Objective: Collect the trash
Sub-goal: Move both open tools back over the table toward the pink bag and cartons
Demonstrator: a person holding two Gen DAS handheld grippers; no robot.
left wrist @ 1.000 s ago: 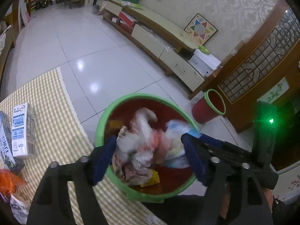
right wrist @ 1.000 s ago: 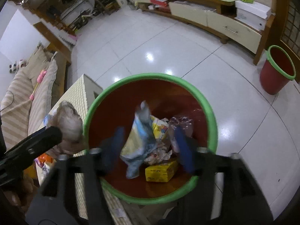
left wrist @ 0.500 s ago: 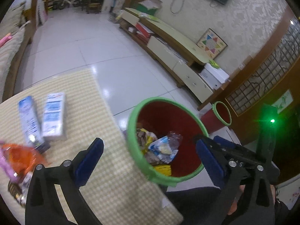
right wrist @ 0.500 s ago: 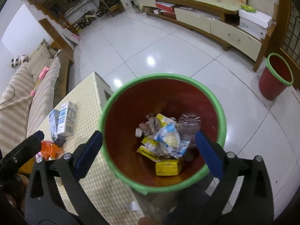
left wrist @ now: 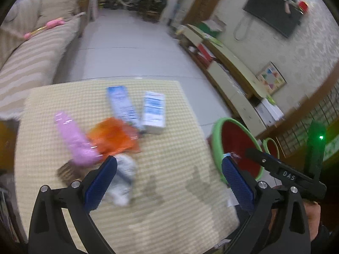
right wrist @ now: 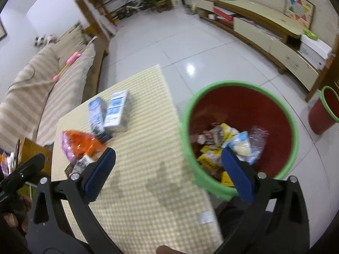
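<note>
Red-walled and green-rimmed, the bin (right wrist: 239, 105) stands at the counter's (right wrist: 148, 190) right edge to catch litter; our left gripper (left wrist: 167, 182) and right gripper (right wrist: 167, 175), jaws apart and empty, face wrappers (left wrist: 112, 137) near its left edge.

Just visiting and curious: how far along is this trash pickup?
Partly done. The red bin already holds wrappers. Nothing is in hand: left gripper and right gripper have open, empty jaws. Left on the table: two cartons, an orange bag, a pink packet.
</note>
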